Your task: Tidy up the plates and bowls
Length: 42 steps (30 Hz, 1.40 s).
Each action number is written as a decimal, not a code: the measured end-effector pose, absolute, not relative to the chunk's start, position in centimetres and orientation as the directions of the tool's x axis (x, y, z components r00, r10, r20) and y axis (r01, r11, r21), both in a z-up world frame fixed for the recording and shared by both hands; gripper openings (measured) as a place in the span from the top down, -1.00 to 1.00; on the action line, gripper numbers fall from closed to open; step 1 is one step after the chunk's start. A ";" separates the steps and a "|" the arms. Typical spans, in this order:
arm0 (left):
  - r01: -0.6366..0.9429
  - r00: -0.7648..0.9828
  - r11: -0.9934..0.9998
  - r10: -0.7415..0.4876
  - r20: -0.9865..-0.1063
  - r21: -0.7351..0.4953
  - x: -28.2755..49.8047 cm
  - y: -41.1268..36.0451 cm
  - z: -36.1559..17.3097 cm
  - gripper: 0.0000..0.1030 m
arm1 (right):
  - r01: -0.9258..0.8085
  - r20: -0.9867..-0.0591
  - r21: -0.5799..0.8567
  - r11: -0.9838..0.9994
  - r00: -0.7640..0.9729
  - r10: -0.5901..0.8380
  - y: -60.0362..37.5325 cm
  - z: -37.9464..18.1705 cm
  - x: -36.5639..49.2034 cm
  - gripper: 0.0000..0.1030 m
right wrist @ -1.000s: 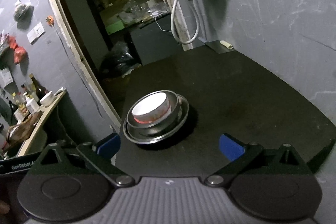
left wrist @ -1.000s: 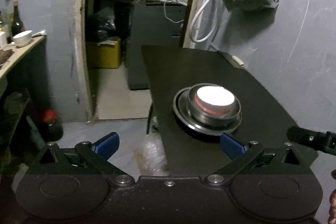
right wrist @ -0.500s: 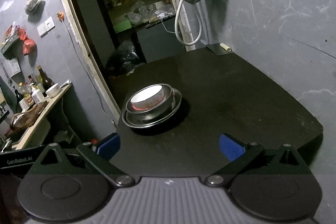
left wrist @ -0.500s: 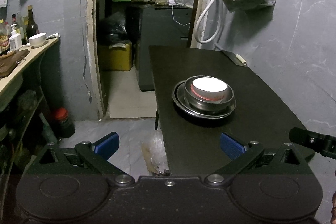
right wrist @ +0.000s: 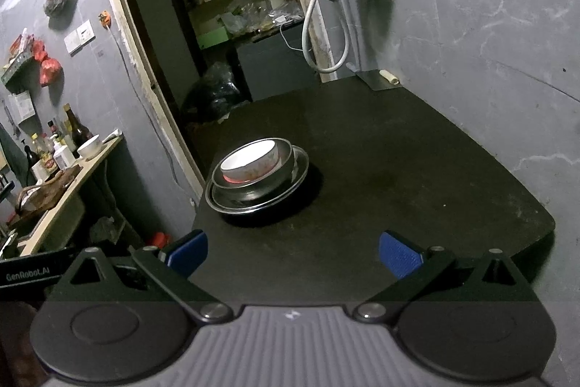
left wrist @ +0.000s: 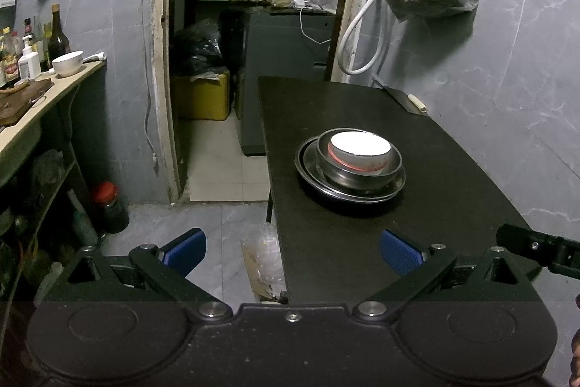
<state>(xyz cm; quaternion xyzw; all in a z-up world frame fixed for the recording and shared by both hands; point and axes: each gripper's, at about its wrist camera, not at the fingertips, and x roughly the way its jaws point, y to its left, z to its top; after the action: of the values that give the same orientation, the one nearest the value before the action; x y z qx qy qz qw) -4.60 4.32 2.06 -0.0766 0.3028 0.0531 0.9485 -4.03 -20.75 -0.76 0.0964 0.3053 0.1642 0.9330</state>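
The left hand-held gripper [left wrist: 293,251] is a matte black body with two round embossed discs, silver pivot screws, and black linkage arms with triangular cut-outs. Its fingers [left wrist: 400,251] end in blue ribbed pads. A small screw sits at the centre of its front edge. The right hand-held gripper [right wrist: 293,254] has the same black arms, silver screws and blue pads [right wrist: 398,254], but its middle section is grey and ribbed, with a small white mark. A black bar at the lower left of the right wrist view reads "GenRobot.AI".
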 end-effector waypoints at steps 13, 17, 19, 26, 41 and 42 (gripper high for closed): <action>-0.152 0.810 0.981 0.053 -0.583 -0.122 -4.6 4.3 2.0 -0.98 | -0.255 -0.550 0.267 0.929 0.751 0.364 -20.6 -0.8 -3.9 -1.00; -0.152 0.809 0.981 0.052 -0.585 -0.122 -4.6 4.3 2.0 -0.98 | -0.257 -0.553 0.265 0.929 0.749 0.365 -20.6 -0.9 -3.8 -1.00; -0.151 0.809 0.981 0.051 -0.586 -0.123 -4.6 4.4 2.0 -0.98 | -0.257 -0.555 0.265 0.929 0.748 0.365 -20.6 -0.9 -3.8 -1.00; -0.153 0.809 0.981 0.052 -0.586 -0.123 -4.6 4.3 2.0 -0.98 | -0.263 -0.555 0.259 0.929 0.747 0.366 -20.5 -1.0 -3.9 -1.00; -0.164 0.808 0.978 0.060 -0.586 -0.127 -4.8 4.7 2.1 -0.98 | -0.270 -0.555 0.253 0.929 0.746 0.368 -20.0 -0.9 -3.9 -1.00; -0.164 0.808 0.978 0.060 -0.586 -0.126 -4.8 4.7 2.1 -0.98 | -0.270 -0.556 0.253 0.929 0.745 0.368 -20.0 -0.8 -3.9 -1.00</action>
<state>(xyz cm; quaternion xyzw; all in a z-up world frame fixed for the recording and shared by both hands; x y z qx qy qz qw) -4.76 4.66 2.07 -0.0856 0.3043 0.0591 0.9469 -3.91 -20.02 -0.85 0.0782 0.3128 0.1715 0.9309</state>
